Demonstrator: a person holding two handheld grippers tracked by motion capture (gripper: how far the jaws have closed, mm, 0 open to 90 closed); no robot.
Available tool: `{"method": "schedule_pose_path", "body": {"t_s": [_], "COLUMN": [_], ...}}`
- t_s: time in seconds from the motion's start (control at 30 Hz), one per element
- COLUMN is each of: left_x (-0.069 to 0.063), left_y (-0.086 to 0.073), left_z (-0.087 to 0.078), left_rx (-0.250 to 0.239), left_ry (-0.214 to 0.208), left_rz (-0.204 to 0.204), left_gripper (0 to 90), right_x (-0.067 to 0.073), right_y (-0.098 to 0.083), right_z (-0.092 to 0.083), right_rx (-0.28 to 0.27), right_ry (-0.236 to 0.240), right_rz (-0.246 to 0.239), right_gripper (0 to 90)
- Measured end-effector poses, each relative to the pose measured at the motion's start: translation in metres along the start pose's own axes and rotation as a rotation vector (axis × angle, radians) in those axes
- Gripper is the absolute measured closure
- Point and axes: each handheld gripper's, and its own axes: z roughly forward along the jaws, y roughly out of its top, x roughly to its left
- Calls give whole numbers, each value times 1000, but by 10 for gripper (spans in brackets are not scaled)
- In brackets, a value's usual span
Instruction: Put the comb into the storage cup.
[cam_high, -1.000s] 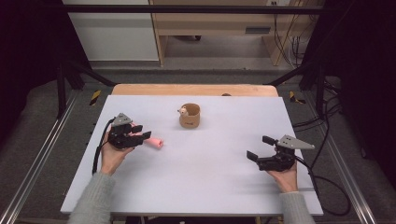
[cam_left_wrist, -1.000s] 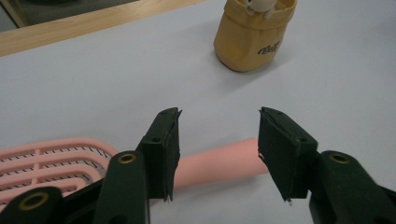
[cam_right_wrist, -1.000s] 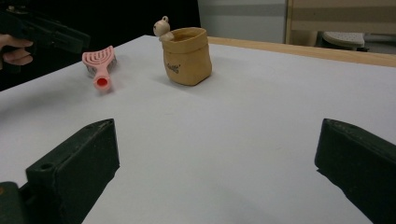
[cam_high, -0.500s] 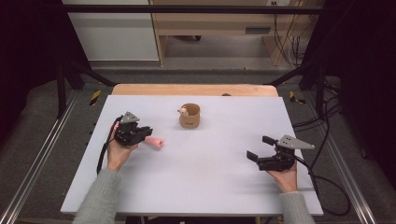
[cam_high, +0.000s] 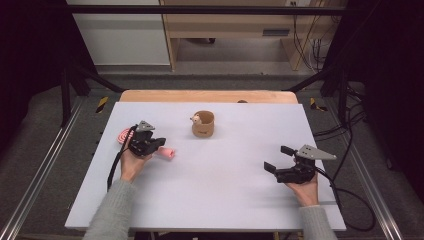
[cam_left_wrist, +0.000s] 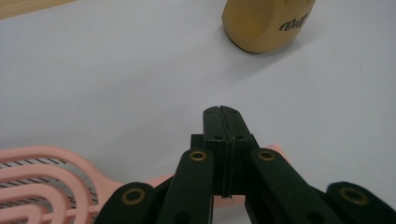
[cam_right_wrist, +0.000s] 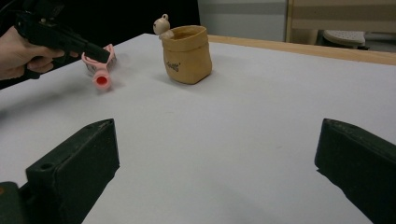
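A pink hairbrush lies on the white table at the left, its ribbed head to the left of my left gripper and its handle end poking out to the right. My left gripper hovers right over the handle, shut, its pads pressed flat together with nothing between them. A tan pouch-shaped cup with a small bear figure on its rim stands at the middle back. My right gripper is at the right, open wide and empty.
A wooden strip borders the table's far edge. Black frame poles and floor rails flank both sides. A cable trails off the right gripper over the table's right edge.
My left gripper has shifted right and slightly away, over the brush handle, and the brush head now shows at its left. The brush and the right gripper have stayed put.
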Motion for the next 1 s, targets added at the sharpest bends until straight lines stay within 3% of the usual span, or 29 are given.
{"method": "schedule_pose_path", "body": {"t_s": [0.5,1.0], "left_x": [-3,-6], "left_y": [-2,-7], "left_z": [9,5], "left_rx": [49,86], "left_ry": [16,25], "left_rz": [17,55], "left_gripper": [896,896], "right_x": [0,0], "right_y": [0,0], "right_z": [0,0], "right_rx": [0,1], "right_ry": [-1,0], "right_rz": [-1,-1], "right_gripper": [3,3]}}
